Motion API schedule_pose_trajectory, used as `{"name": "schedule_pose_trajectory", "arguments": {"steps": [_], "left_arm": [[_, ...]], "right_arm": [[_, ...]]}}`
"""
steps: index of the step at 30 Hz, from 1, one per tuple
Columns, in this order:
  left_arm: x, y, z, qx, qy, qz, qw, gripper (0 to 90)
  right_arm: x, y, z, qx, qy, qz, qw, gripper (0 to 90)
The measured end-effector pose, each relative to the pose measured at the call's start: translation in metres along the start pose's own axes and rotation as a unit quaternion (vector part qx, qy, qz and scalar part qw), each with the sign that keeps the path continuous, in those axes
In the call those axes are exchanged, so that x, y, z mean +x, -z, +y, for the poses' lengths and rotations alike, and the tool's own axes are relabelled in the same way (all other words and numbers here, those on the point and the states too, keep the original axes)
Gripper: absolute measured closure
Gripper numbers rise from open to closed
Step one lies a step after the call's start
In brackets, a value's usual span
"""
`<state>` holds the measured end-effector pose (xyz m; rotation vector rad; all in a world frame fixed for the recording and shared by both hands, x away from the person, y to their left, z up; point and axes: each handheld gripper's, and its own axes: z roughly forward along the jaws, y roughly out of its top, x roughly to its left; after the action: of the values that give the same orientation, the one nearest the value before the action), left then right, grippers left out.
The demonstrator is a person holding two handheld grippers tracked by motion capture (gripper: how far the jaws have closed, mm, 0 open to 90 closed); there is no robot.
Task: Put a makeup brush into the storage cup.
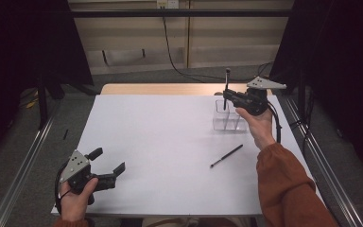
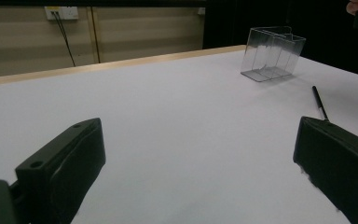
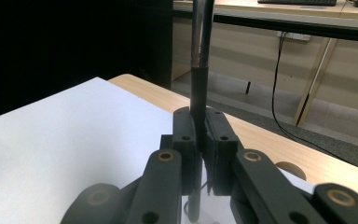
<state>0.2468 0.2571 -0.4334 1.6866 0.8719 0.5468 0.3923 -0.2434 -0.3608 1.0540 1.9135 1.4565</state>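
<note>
My right gripper [image 1: 230, 96] hangs over the clear plastic box [image 1: 227, 116] at the table's far right, shut on a thin black brush [image 1: 226, 88] that stands upright. In the right gripper view the brush handle [image 3: 199, 79] rises between the closed jaws, its lower end reaching down toward the box. A second black brush [image 1: 226, 155] lies flat on the white table, in front of the box. My left gripper [image 1: 109, 169] rests near the front left edge, open with nothing between its fingers. The left gripper view shows the box [image 2: 272, 53] and the lying brush [image 2: 320, 103] farther off.
The white table top [image 1: 160, 142] has a wooden strip [image 1: 165, 89] along its far edge. Metal rails run down both sides of the table. A cable [image 1: 172, 56] hangs from a wall socket behind.
</note>
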Motion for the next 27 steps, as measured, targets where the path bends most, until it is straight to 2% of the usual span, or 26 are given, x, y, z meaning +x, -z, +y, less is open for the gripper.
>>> {"name": "schedule_pose_trajectory", "arguments": {"steps": [2, 7, 27], "left_arm": [[0.0, 0.0, 0.0, -0.001, 0.001, -0.001, 1.0, 2.1], [0.001, 0.0, -0.001, 0.002, 0.003, -0.003, 1.0, 2.2], [0.005, -0.001, -0.001, 0.005, 0.001, 0.001, 1.0, 2.3]], "right_arm": [[-0.003, -0.003, 0.0, -0.006, -0.012, -0.002, 0.9999, 83.9], [-0.008, -0.009, -0.005, -0.002, -0.021, -0.011, 0.9997, 83.9], [-0.015, -0.027, -0.027, 0.017, -0.032, -0.013, 0.9993, 83.9]]}}
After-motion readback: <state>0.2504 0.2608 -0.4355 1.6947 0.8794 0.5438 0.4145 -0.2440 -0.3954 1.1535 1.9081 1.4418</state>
